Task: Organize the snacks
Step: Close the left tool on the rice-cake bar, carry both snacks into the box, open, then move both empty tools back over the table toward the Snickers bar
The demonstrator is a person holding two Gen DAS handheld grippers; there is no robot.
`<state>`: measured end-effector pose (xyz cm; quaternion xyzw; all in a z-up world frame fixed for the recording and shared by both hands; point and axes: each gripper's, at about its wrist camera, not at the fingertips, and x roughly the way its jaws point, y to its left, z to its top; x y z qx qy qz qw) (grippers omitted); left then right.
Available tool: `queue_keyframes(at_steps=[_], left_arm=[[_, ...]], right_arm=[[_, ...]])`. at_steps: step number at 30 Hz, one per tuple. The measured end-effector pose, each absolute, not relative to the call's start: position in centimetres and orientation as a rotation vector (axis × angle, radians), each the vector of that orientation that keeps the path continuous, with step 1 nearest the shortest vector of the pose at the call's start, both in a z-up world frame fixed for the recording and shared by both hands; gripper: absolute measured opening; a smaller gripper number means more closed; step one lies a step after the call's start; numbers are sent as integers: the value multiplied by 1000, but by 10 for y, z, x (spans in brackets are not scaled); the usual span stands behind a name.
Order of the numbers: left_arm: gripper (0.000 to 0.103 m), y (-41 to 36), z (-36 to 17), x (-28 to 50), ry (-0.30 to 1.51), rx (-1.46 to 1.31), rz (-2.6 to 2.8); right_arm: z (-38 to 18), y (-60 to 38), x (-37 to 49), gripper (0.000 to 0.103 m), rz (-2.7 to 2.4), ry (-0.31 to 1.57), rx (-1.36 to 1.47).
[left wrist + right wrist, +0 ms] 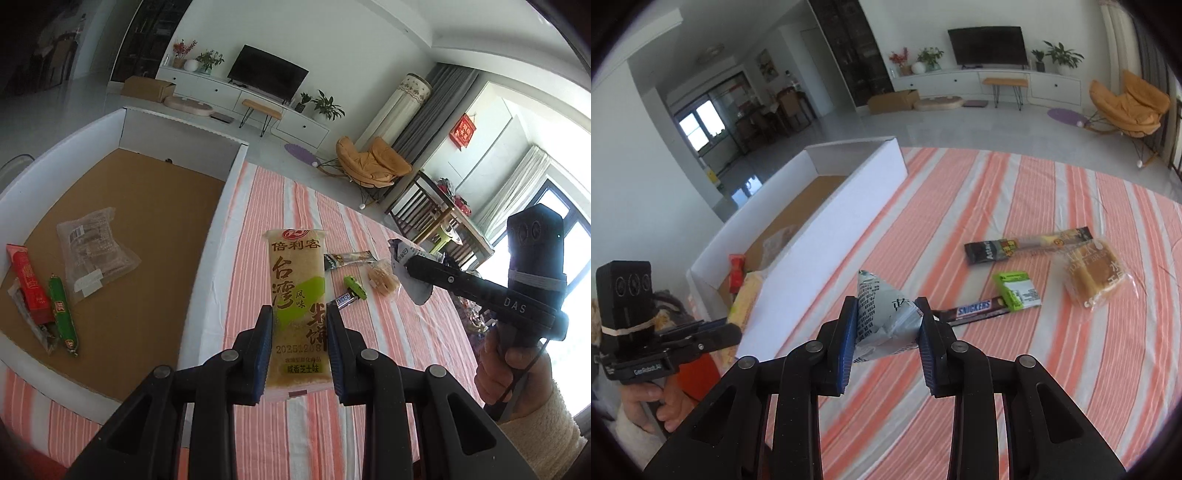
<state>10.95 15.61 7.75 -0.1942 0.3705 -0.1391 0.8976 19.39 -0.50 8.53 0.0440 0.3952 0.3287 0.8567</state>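
Note:
My left gripper (300, 332) is shut on a long yellow-green rice cracker packet (297, 295) and holds it upright above the striped cloth, just right of the white box (229, 177). The box has a brown floor and holds a clear packet (94, 251), a red packet (29, 284) and a green sausage stick (62, 314). My right gripper (887, 325) is shut on a grey-white crumpled packet (886, 317), above the cloth beside the box's long wall (827, 251). The right gripper also shows in the left wrist view (410, 264), and the left gripper in the right wrist view (735, 332).
On the striped tablecloth (1015, 369) lie a Snickers bar (973, 308), a green-white pack (1017, 291), a dark sausage stick (1027, 243) and a wrapped cake (1095, 275). The living room with TV, orange chair and wooden chair lies beyond.

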Motion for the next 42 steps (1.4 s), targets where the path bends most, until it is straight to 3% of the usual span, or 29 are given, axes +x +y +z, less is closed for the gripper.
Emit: queue_keyframes(at_steps=[6, 7, 8, 9, 10, 17, 20, 25, 29, 36, 42], left_arm=[[27, 255, 89, 119, 756, -331, 12], [34, 265, 84, 122, 773, -318, 62], [41, 274, 73, 126, 797, -309, 104], [61, 283, 64, 130, 819, -305, 141], [72, 289, 53, 130, 834, -299, 172], [73, 280, 23, 106, 820, -337, 164], [74, 239, 32, 97, 800, -314, 62], [87, 145, 46, 97, 790, -229, -161], [93, 66, 24, 114, 872, -177, -316], [92, -23, -60, 155, 1028, -30, -328], [92, -46, -81, 171, 971, 113, -281]], right_arm=[[112, 129, 189, 35, 901, 823, 59], [107, 148, 192, 38, 913, 836, 51], [100, 162, 196, 53, 917, 866, 42], [94, 172, 199, 68, 902, 889, 35], [89, 176, 200, 68, 880, 898, 33], [54, 95, 196, 70, 751, 841, 1], [14, 26, 192, 72, 571, 826, -115], [-59, -111, 184, 72, 220, 907, -158], [-74, -194, 167, 72, 39, 906, -88], [-86, -237, 157, 72, -38, 882, 28], [-88, -240, 160, 79, -64, 890, 37]])
